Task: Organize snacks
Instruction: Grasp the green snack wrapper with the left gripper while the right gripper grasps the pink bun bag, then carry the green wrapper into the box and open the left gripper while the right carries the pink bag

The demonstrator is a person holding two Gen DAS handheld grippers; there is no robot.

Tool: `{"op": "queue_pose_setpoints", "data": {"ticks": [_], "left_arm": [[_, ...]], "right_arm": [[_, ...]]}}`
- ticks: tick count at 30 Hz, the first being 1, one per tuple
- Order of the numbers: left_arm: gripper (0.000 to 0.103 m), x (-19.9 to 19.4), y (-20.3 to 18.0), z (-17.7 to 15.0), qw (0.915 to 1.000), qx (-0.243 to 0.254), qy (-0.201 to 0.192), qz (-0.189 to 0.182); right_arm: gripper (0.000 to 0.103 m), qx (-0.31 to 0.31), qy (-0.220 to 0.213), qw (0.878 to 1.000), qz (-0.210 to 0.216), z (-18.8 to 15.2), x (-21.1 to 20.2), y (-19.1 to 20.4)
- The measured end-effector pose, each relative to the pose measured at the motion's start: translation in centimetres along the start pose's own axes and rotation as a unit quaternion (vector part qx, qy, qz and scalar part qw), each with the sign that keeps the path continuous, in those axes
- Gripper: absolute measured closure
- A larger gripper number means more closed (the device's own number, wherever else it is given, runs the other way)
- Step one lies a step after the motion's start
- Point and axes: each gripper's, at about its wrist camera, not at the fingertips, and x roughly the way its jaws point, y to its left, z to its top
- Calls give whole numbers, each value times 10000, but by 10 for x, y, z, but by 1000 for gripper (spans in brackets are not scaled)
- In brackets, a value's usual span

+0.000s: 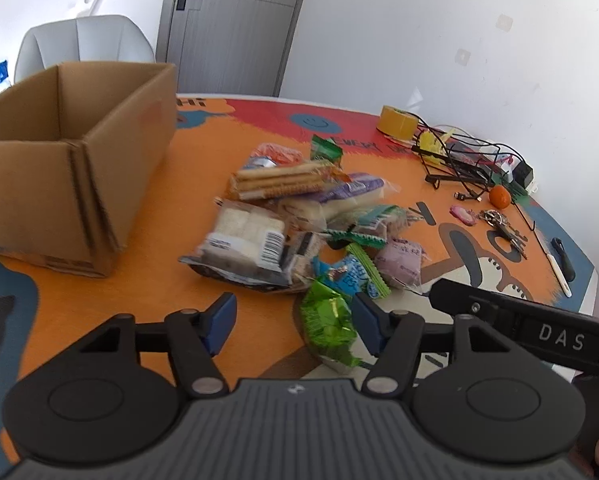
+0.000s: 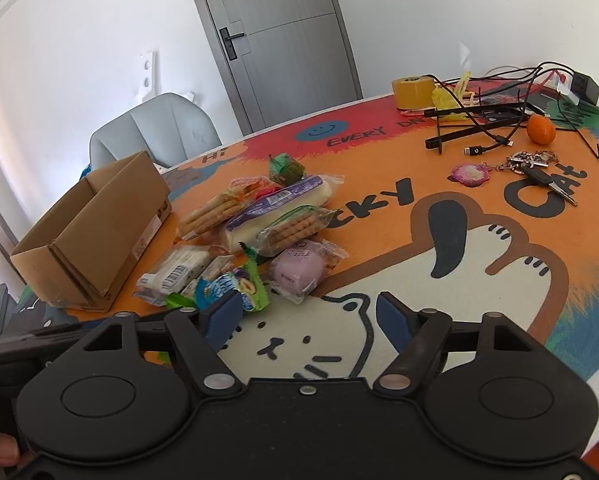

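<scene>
A pile of wrapped snacks (image 1: 299,220) lies in the middle of the table: biscuit packs (image 1: 279,180), a white cake pack (image 1: 243,236), a purple bun (image 1: 403,260) and a green foil packet (image 1: 327,320). The pile also shows in the right wrist view (image 2: 259,224). An open, empty cardboard box (image 1: 71,160) stands left of the pile; it also shows in the right wrist view (image 2: 95,236). My left gripper (image 1: 293,320) is open, just short of the pile, with the green packet beside its right finger. My right gripper (image 2: 309,314) is open and empty, right of the pile.
A colourful cat-print cloth (image 2: 459,220) covers the table. At the far right lie a tape roll (image 1: 397,122), tangled cables with a black stand (image 1: 459,160), an orange (image 1: 499,196), keys (image 1: 503,226) and a pen (image 1: 559,268). A grey chair (image 2: 155,132) stands behind the box.
</scene>
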Motion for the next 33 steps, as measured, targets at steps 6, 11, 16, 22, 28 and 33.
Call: {"op": "queue_pose_setpoints", "data": {"ticks": [6,11,16,22,28,33], "left_arm": [[70,15,-9,-3,9999,34,134,-43],[78,13,-7,-1,10000,-8,81,-15],[78,7,-2,4,9999,-124,-45,63],[78,2,4,12,9993,-162,-237,240],[78,-1,11,18,9982,-271,-367,389],[78,-4,17,23,9973,-285,-457,508]], "right_arm": [[37,74,23,9999,65,0,9,-7],[37,180,-43,9998,64,2,17,-10],[37,268,2,9996,39,5,27,-8],[37,241,-64,9997,-12,9,38,0],[37,179,-79,9997,-136,15,51,8],[43,342,-133,9990,-251,16,60,9]]}}
